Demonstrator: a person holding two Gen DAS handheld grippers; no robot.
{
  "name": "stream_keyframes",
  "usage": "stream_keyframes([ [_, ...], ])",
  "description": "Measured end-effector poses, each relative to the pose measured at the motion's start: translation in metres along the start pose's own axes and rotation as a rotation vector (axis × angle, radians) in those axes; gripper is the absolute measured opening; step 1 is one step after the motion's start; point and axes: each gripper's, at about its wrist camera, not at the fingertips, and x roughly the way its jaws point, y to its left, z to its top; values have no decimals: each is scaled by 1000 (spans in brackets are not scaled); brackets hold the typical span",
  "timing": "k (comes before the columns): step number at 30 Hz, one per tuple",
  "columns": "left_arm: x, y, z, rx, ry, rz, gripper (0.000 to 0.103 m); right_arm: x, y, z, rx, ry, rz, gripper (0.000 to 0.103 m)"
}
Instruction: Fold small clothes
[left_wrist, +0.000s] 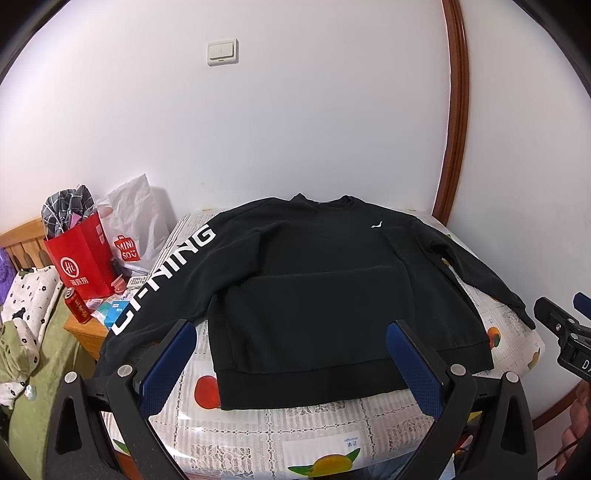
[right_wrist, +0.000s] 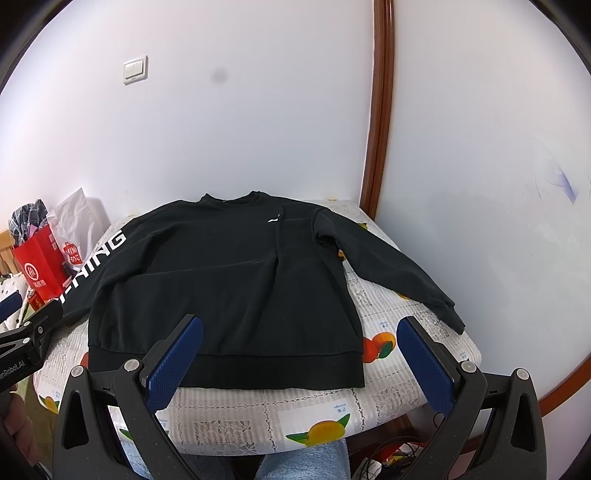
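- A black sweatshirt (left_wrist: 325, 291) lies flat on the table (left_wrist: 295, 424), front side up, with the collar toward the wall and the hem toward the camera.
- The table has a cover with a fruit print, and the sweatshirt takes most of its top.
- Both sleeves are spread out to the sides. The sleeve with white letters (left_wrist: 166, 273) hangs over the left edge of the table; the other sleeve (right_wrist: 388, 273) lies along the right edge.
- The left gripper (left_wrist: 291, 332) is above the near edge of the table, over the hem. Its jaws are wide apart and hold nothing.
- The right gripper (right_wrist: 301, 328) is also over the hem, more toward the right side of the sweatshirt. Its jaws are wide apart too, with nothing between them.
- Left of the table stand a red bag (left_wrist: 83, 254) with checked cloth in it, a white bag (left_wrist: 135, 221) behind it, and a red can (left_wrist: 77, 305) just beside the red bag.
- A light switch (left_wrist: 222, 52) is on the white wall behind the table.
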Motion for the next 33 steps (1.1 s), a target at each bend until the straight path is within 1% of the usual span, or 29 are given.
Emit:
stream_keyframes([
  [11, 1, -2, 1, -5, 1, 3, 103, -1, 0, -1, 7, 0, -4, 103],
  [20, 2, 2, 4, -4, -16, 9, 103, 4, 4, 0, 0, 10, -8, 103],
  [28, 13, 8, 9, 9, -38, 9, 103, 16, 8, 8, 3, 13, 3, 103],
  [33, 30, 18, 11, -1, -29, 6, 103, 33, 15, 18, -10, 28, -15, 103],
])
